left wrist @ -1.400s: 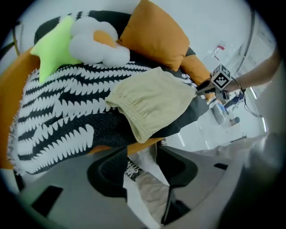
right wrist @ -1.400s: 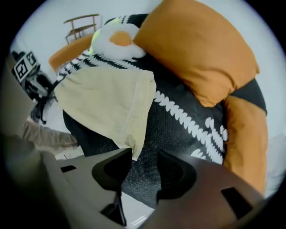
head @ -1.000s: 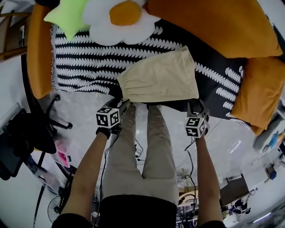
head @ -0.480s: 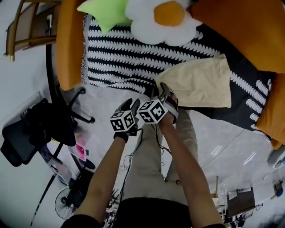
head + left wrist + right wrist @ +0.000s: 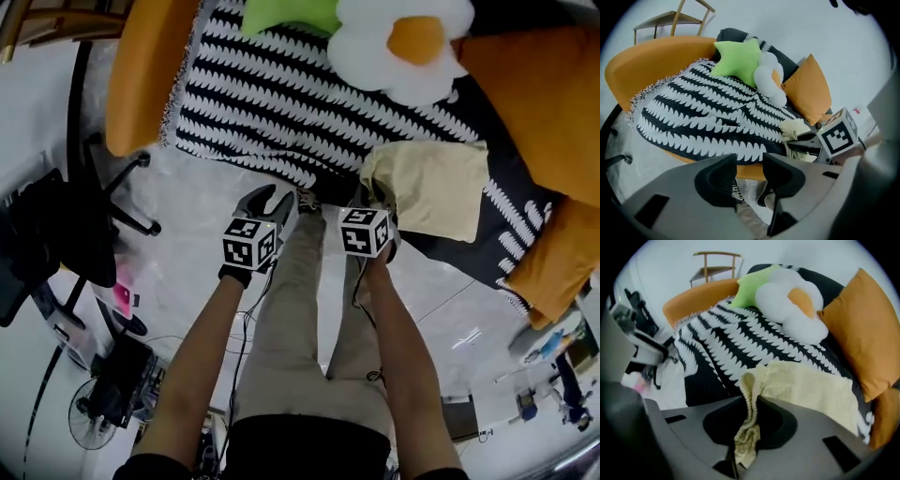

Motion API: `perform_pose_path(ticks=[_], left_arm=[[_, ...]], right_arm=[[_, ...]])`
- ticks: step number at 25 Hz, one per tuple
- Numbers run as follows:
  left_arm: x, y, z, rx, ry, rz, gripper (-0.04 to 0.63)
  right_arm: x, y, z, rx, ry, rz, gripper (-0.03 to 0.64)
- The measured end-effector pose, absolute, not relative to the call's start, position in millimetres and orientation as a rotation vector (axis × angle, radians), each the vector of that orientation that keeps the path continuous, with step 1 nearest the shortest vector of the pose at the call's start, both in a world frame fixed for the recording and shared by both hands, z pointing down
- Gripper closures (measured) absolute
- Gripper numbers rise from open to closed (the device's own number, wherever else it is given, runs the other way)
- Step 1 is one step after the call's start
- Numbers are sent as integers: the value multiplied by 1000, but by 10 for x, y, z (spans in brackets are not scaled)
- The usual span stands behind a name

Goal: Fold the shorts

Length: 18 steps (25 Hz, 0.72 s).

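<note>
- Since a second ago the right gripper has crossed from the shorts' right-hand near corner to their left-hand one. The left gripper, which sat at that left corner, now hangs clear of it out over the floor.
- The right gripper's jaws have just been closing and are now pinched on the elastic waistband of the shorts. A gathered ridge of pale yellow cloth runs up between the pads, and a crumpled end hangs below them.
- The left gripper's jaws stand apart with nothing between them. Only floor and the person's foot show through the gap.
- In the head view the two marker cubes sit side by side, apart, just in front of the sofa's near edge. The left one is further from the shorts.
- The shorts lie on the black-and-white striped blanket near its front edge. They were flat a second ago. Now they are mostly flat, with the near-left waistband corner bunched and lifted at the right gripper.
- The blanket covers an orange sofa.
- Behind the shorts are a white flower cushion with an orange centre, a green star cushion and a large orange cushion.
- The person's legs in khaki trousers stand below the grippers.
</note>
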State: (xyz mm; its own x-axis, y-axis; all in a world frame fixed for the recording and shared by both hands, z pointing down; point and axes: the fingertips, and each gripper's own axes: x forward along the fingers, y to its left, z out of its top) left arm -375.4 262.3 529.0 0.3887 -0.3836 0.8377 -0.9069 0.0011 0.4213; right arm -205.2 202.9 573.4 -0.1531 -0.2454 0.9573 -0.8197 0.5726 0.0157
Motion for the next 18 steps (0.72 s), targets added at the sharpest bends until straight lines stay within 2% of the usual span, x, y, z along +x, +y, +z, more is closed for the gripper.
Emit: perform_pose_path(ticks=[5, 7, 13, 18], left_arm=[[-3706, 2582, 5246, 1662, -1105, 655, 417], [-3603, 2589, 5176, 1700, -1080, 659, 418], [-3202, 2506, 4955, 1764, -1056, 664, 417], [-2453, 2265, 4838, 1833, -985, 632, 419]], right_arm=[[-2109, 1920, 5214, 1053, -1854, 1294, 549], [-2031, 1918, 4954, 1041, -1885, 1456, 550], [-1934, 1905, 4343, 773, -2027, 1609, 550], [-1077, 1538, 4146, 741, -2050, 1500, 549]])
